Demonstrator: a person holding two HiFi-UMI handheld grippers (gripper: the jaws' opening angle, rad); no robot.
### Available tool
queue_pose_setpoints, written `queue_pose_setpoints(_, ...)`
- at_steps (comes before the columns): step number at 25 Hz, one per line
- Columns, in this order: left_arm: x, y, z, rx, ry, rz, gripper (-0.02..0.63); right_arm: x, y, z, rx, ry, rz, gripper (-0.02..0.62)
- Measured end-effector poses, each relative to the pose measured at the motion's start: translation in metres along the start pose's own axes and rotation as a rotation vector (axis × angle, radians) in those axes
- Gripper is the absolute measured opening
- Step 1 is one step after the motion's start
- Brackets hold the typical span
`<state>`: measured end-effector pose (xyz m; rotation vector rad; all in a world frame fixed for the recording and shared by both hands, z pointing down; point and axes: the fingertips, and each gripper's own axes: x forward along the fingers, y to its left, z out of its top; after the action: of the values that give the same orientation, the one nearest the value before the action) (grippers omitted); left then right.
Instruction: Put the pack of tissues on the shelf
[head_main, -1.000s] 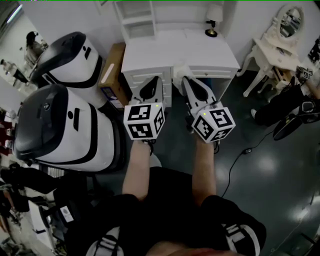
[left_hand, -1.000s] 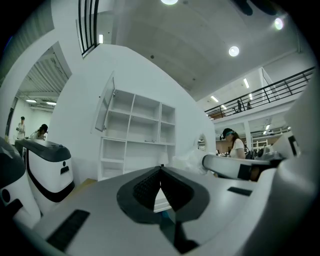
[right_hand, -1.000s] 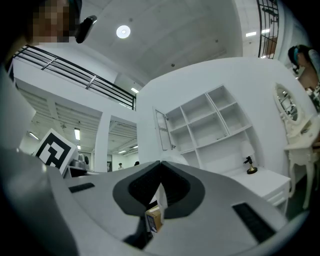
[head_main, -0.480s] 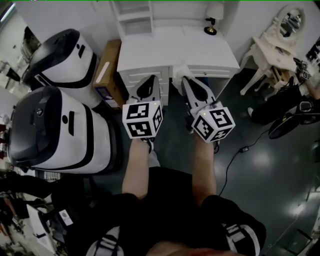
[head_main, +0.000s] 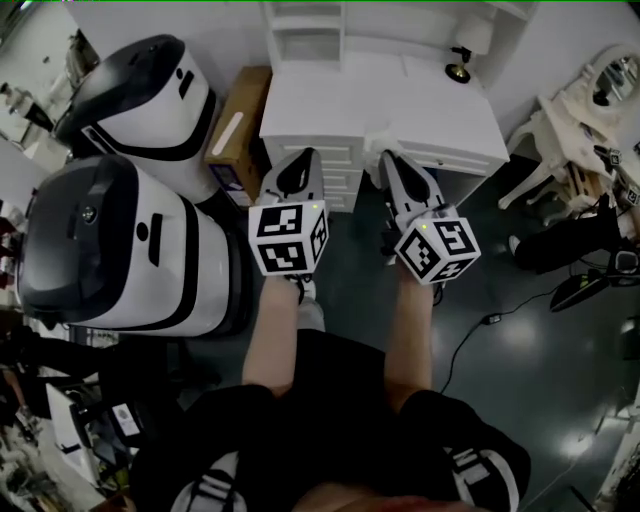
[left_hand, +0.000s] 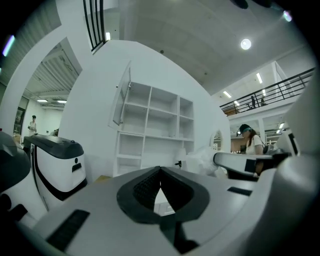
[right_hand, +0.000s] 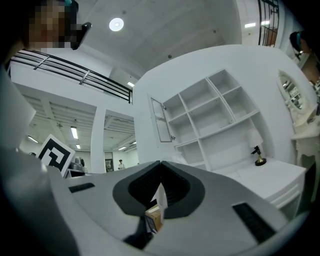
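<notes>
My right gripper (head_main: 387, 156) is shut on the pack of tissues (head_main: 376, 140), a white crinkly packet that sticks out past its tips. The left gripper view shows the packet (left_hand: 204, 160) at the end of the right gripper. My left gripper (head_main: 306, 156) is held beside it, shut and empty; its tips (left_hand: 160, 169) meet. Both hover in front of a white desk (head_main: 340, 95). The white shelf (head_main: 305, 30) stands on the desk's back edge, with open bare compartments (left_hand: 155, 125) (right_hand: 210, 115).
Two big white-and-black machines (head_main: 140, 100) (head_main: 110, 240) stand at the left, a cardboard box (head_main: 238, 130) between them and the desk. A small lamp (head_main: 462, 68) sits on the desk's right corner. A white vanity (head_main: 600, 100) and a floor cable (head_main: 470, 330) lie at the right.
The view has swung, so the desk and shelf now sit further right in the picture. Both grippers keep their pose side by side, the right one still holding the packet.
</notes>
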<state>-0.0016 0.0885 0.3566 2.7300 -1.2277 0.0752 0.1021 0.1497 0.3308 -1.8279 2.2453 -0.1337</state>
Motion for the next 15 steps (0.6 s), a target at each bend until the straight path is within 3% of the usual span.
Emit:
queue_pose_setpoints(8,0.031,0.079,0.007,-0.028,-0.002,0.05,0.011,0.079,0.021,-0.022,0.011,0.018,0.067,0.018)
queue_pose_setpoints(15,0.079,0.11,0.017,-0.077,-0.016,0.002,0.011,0.131,0.005,-0.017,-0.077,0.042,0.006,0.018)
